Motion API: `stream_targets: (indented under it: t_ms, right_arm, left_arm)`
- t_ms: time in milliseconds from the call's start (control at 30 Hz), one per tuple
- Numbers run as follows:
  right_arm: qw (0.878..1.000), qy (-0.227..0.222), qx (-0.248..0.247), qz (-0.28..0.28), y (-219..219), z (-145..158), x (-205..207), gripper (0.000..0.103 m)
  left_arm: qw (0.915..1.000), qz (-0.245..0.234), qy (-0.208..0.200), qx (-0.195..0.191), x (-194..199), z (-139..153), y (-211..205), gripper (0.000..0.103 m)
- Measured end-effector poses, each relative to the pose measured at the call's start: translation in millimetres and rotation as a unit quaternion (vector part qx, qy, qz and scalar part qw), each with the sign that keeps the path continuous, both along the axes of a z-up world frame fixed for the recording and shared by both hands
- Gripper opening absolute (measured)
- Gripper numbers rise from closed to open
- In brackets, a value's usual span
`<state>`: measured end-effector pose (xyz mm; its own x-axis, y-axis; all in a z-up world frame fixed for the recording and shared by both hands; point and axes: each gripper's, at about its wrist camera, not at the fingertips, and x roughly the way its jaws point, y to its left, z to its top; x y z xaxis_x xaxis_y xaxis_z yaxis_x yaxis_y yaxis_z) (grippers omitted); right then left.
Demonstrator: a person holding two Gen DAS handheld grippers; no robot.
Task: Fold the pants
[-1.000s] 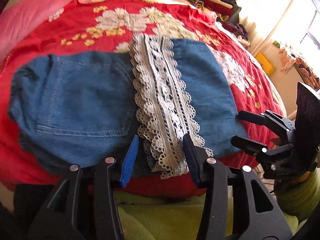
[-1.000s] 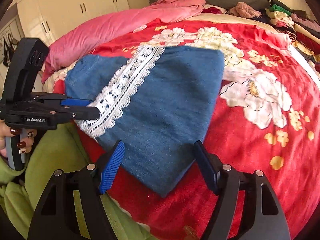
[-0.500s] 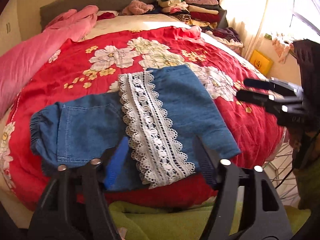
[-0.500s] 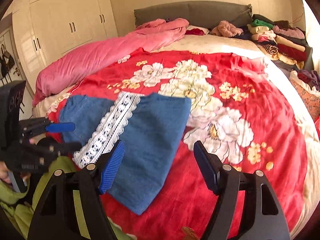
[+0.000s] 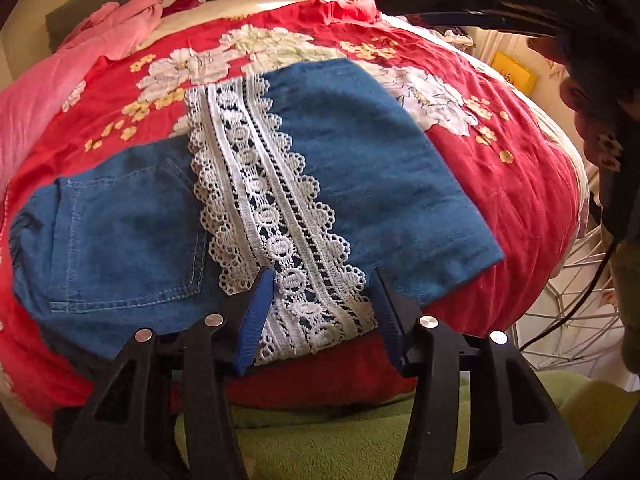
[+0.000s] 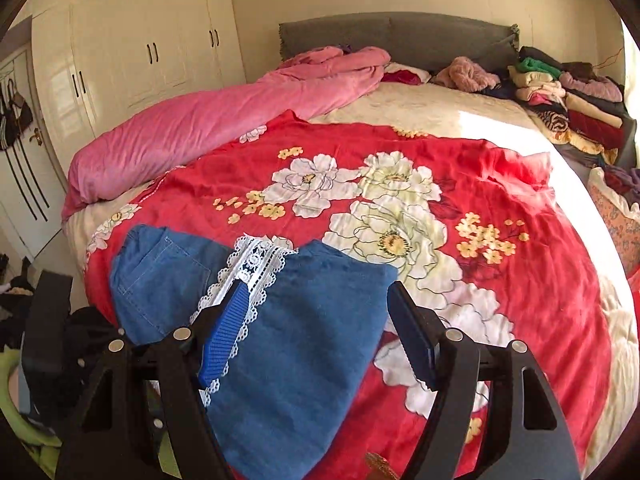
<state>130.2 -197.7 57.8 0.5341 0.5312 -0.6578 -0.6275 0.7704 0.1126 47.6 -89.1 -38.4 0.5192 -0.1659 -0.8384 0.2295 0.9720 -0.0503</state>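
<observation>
Spread over the bed, a red floral blanket (image 6: 500, 288). Folded on its near edge, denim pants (image 5: 132, 240), pocket side left, leg doubled across. Down the middle, a white lace band (image 5: 272, 216). Left gripper (image 5: 324, 280) wide apart over the lace end, gripping nothing. Right gripper (image 6: 316, 300) likewise wide, empty, above the denim.

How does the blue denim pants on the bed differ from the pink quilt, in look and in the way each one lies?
The blue denim pants lie flat and folded near the bed's front edge; the pink quilt is bunched into a long roll along the far left side. The pants carry a white lace strip and a stitched pocket; the quilt is plain. The pants look much smaller than the quilt. Both rest on the bed.
</observation>
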Motion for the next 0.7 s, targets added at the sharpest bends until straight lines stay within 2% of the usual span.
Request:
stream_targets:
  t_ms: [200,367,433,600,700]
  right_arm:
    - [0.998,0.047,-0.038,0.022,43.3,-35.0,28.9,0.070]
    - [0.992,0.085,-0.092,-0.010,58.5,-74.4,61.8,0.071]
    - [0.992,0.088,-0.091,-0.014,57.6,-83.5,67.6,0.071]
    - [0.993,0.076,-0.093,-0.018,60.3,-87.9,69.3,0.071]
    - [0.994,0.080,-0.075,-0.026,55.5,-79.4,69.4,0.070]
  left_arm:
    - [0.9998,-0.003,0.000,-0.017,0.3,-2.8,5.7,0.042]
    - [0.9993,-0.005,0.001,-0.037,0.2,-2.2,9.9,0.042]
    - [0.9991,-0.007,0.000,-0.041,0.1,-1.6,10.6,0.042]
    - [0.9990,-0.009,0.000,-0.044,0.0,-1.6,9.7,0.042]
    - [0.9989,-0.009,-0.002,-0.046,-1.4,-1.3,10.8,0.043]
